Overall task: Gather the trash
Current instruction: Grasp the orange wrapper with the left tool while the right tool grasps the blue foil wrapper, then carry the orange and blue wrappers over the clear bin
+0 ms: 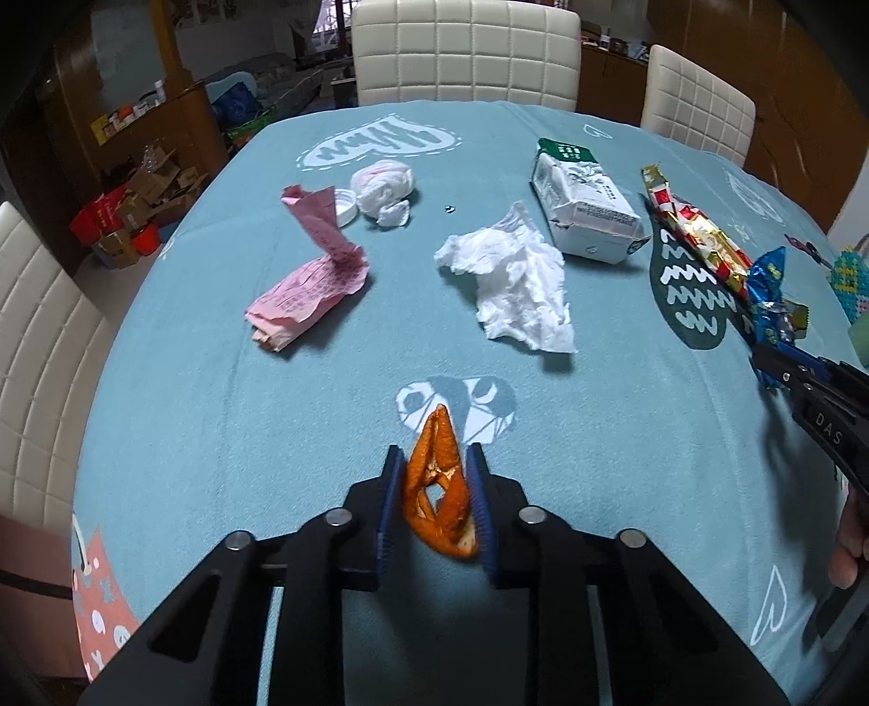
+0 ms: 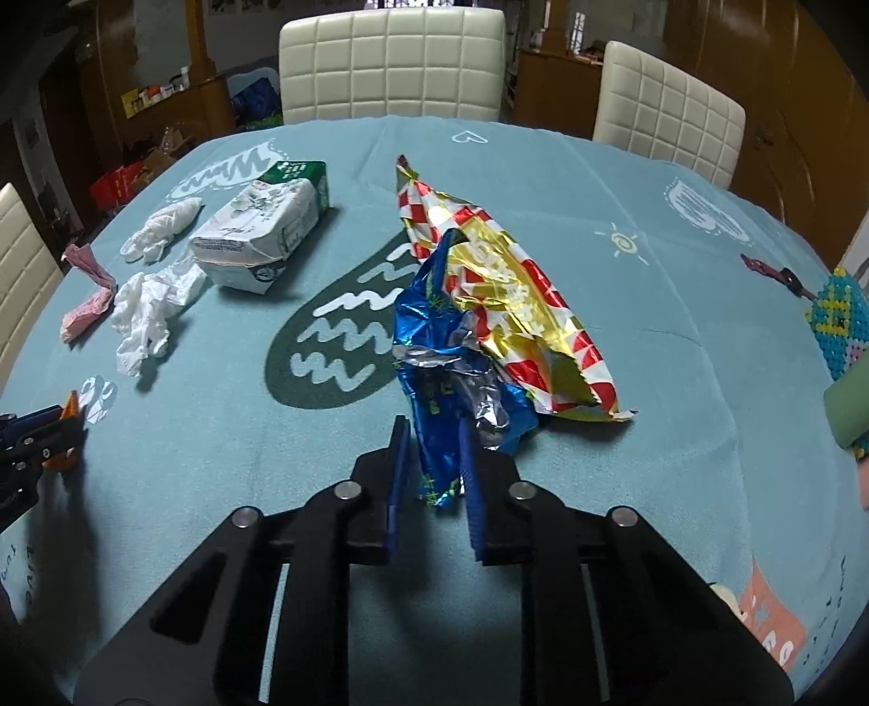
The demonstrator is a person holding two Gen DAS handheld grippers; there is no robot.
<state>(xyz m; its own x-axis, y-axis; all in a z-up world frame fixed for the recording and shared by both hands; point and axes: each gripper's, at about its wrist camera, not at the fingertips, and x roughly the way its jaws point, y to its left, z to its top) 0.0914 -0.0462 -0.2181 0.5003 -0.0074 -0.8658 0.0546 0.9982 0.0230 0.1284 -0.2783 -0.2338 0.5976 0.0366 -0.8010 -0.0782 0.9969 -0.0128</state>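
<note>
My left gripper is shut on an orange peel and holds it just above the blue tablecloth. My right gripper is shut on a crumpled blue foil wrapper; it also shows in the left wrist view. A gold-and-red snack wrapper lies right behind the blue one. A crumpled white tissue, a pink receipt, a small white wad and a white bottle cap lie farther out.
A white and green tissue pack lies at the back of the table. White padded chairs stand around it. A beaded bag and a green object sit at the right edge.
</note>
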